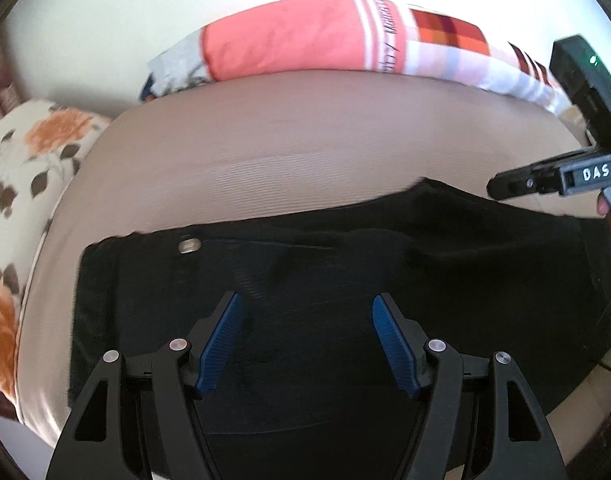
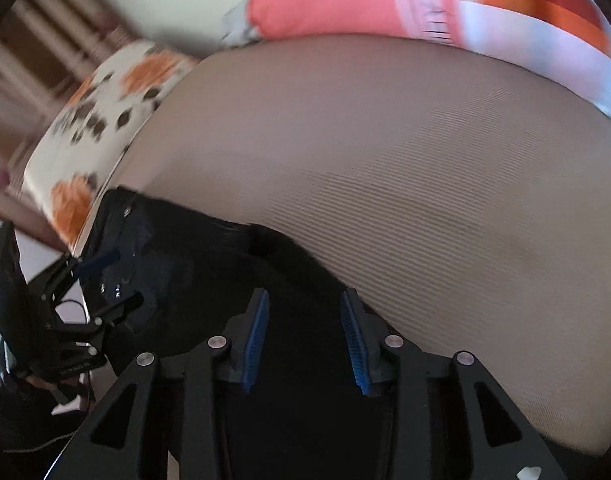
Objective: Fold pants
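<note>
Black pants [image 1: 305,280] lie flat across a beige ribbed bed sheet [image 1: 305,152], with a metal button [image 1: 190,246] near their far left edge. My left gripper [image 1: 307,312] hovers over the middle of the pants, open and empty. My right gripper [image 2: 304,312] is open and empty over the pants [image 2: 209,264] near their far edge. It also shows in the left wrist view [image 1: 545,180] at the right, above the pants' far right corner. The left gripper shows in the right wrist view [image 2: 93,280] at the left.
A floral pillow [image 1: 29,168] lies at the left of the bed. A pink and plaid blanket [image 1: 325,36] is bunched along the far side by the white wall. Bare sheet [image 2: 425,184] stretches beyond the pants.
</note>
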Demonstrator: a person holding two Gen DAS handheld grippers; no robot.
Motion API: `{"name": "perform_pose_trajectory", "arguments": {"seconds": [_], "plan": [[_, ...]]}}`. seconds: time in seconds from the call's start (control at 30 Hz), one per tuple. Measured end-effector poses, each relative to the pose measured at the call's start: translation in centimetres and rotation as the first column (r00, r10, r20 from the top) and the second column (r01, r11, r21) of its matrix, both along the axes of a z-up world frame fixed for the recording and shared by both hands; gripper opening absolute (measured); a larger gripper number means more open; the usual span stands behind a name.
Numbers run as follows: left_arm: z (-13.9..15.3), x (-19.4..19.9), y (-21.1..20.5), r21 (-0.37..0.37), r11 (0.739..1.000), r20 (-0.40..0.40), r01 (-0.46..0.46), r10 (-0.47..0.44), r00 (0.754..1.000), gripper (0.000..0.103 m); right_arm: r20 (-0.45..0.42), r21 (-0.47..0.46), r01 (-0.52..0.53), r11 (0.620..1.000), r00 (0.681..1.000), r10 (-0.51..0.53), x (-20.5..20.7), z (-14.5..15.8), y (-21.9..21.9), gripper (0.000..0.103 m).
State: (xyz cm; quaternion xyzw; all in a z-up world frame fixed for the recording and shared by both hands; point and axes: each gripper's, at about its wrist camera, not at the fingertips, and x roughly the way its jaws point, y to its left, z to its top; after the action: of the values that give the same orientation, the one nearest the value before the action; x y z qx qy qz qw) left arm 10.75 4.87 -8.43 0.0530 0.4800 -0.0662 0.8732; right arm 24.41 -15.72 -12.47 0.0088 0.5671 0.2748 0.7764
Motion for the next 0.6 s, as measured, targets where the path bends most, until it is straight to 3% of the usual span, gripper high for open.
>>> {"name": "perform_pose_trajectory", "arguments": {"seconds": [0.33,0.37,0.43,0.47,0.5,0.6], "plan": [[-1.3,0.1,5.3,-0.072,0.992,-0.045,-0.103,0.1,0.994,0.068,-0.083,0.014,-0.204,0.979,0.975,0.204,2.4,-2.6,4.9,0.041],[-1.4,0.0,5.4,-0.073,0.992,-0.044,-0.103,0.1,0.994,0.068,-0.089,0.015,-0.209,0.978,0.974,0.209,2.5,-2.8,5.2,0.039],[-1.4,-0.1,5.3,-0.068,0.993,-0.036,-0.093,0.09,0.995,0.069,-0.078,0.039,-0.196,0.98,0.977,0.198,2.8,-2.7,5.3,0.018],[-1.4,-0.1,5.2,-0.065,0.994,-0.033,-0.088,0.086,0.996,0.069,-0.077,0.07,-0.171,0.983,0.981,0.176,3.0,-2.4,5.1,0.012],[-1.4,-0.2,5.2,-0.065,0.994,-0.03,-0.083,0.082,0.996,0.069,-0.07,0.097,-0.149,0.984,0.985,0.156,3.3,-2.0,5.0,0.01],[-1.6,-0.2,5.4,-0.072,0.995,-0.026,-0.074,0.072,0.997,0.069,-0.005,0.066,-0.115,0.991,0.993,0.115,3.4,-1.2,4.8,0.005]]}}
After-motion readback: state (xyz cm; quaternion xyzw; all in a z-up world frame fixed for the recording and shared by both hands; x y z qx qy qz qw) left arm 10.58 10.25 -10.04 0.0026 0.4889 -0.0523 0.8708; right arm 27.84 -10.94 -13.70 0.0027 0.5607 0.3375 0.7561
